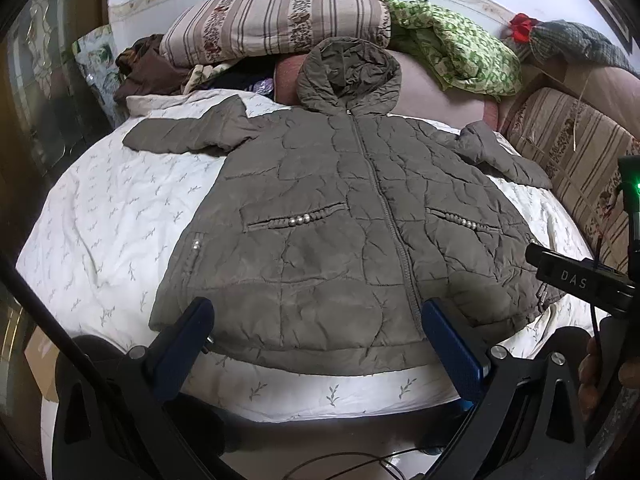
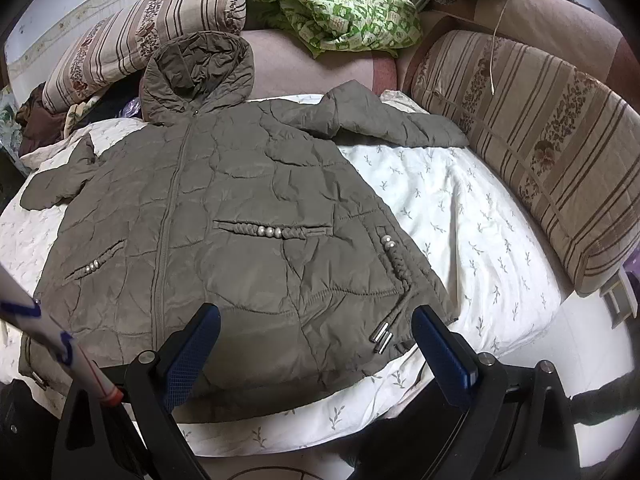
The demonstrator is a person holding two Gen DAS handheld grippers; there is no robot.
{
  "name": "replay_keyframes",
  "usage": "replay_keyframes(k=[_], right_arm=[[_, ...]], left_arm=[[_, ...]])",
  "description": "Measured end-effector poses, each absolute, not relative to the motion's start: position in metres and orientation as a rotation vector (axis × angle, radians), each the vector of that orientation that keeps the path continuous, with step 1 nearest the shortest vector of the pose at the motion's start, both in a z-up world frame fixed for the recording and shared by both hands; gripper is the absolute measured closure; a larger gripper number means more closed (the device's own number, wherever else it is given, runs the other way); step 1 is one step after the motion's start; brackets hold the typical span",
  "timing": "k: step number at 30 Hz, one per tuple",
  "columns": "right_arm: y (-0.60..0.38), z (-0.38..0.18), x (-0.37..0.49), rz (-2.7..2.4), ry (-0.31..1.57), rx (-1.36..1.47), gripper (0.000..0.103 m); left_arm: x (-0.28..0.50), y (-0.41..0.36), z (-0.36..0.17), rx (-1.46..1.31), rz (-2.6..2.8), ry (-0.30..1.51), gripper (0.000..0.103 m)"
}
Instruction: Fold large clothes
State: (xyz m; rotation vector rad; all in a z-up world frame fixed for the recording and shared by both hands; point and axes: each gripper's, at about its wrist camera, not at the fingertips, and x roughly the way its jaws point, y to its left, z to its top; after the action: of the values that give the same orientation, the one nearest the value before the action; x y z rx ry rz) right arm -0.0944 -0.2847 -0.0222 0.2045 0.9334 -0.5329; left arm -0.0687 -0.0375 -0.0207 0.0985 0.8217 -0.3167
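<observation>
A grey-brown quilted hooded jacket (image 1: 328,208) lies flat, front up and zipped, on the white bed cover (image 1: 104,216). Its hood points away and both sleeves spread sideways. In the left wrist view my left gripper (image 1: 316,320) hovers open over the jacket's near hem, nothing between its blue pads (image 1: 452,344). The right wrist view shows the jacket (image 2: 224,216) left of centre. My right gripper (image 2: 316,328) is open above the hem near the right corner, beside the drawstring ends (image 2: 384,336). The right gripper's body (image 1: 580,280) appears at the left view's right edge.
Striped pillows (image 1: 280,20) and a green patterned cloth (image 1: 452,48) lie beyond the hood. A long striped cushion (image 2: 532,152) borders the bed on the right. Dark clothes (image 1: 148,72) pile at the far left. Bare white cover (image 2: 460,220) spreads right of the jacket. A hand (image 1: 592,368) holds the right tool.
</observation>
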Motion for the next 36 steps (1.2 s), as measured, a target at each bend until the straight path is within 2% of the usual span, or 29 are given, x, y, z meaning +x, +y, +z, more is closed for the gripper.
replay_keyframes(k=[20,24,27,36], right_arm=[[-0.267,-0.018,-0.065,-0.482,0.94,0.165,0.005],[-0.258,-0.012,-0.051,-0.475,0.931,0.135,0.005],[-0.251,-0.008,-0.037,-0.462,0.926,0.107,0.005],[-0.228,-0.008,0.003,-0.419,0.936,0.054,0.004]], left_arm=[[0.001,-0.016,-0.003,0.126,-0.26,0.794,0.0],[0.02,-0.007,-0.013,0.121,-0.256,0.838,0.0],[0.036,0.006,-0.022,0.071,-0.242,0.898,0.003],[0.106,0.081,-0.018,0.015,-0.067,0.852,0.005]])
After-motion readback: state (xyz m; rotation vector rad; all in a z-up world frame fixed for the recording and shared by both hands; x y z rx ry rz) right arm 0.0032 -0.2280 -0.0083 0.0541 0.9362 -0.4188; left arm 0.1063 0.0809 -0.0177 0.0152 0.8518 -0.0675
